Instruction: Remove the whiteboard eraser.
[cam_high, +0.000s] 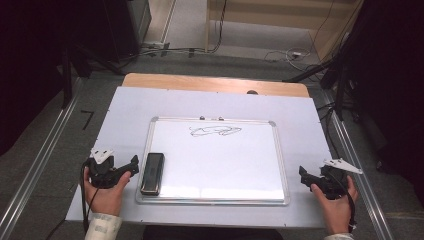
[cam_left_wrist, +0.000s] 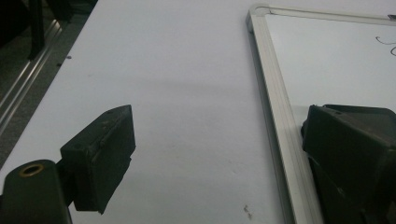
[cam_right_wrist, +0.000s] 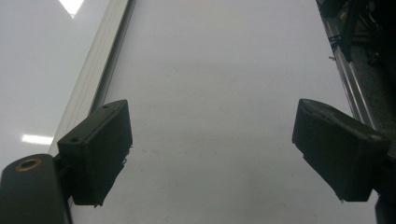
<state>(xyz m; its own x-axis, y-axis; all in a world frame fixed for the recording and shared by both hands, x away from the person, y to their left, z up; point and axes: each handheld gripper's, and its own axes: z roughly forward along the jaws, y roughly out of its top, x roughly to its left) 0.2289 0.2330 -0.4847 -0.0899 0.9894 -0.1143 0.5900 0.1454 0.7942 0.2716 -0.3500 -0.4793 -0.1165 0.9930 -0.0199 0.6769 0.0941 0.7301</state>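
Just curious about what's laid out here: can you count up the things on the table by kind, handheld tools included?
Whiteboard: 1
Black eraser: 1
Scribble in marker on the board: 1
Handheld tools: 2, the left tool and the right tool, both open and empty
Total: 5

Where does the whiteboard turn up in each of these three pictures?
High view: the whiteboard lies in the middle of the table, between the two grippers.
Left gripper view: its left edge and top corner run down the right half.
Right gripper view: its right edge shows at the upper left.
Shared landmark: the board's silver frame, seen in all three.
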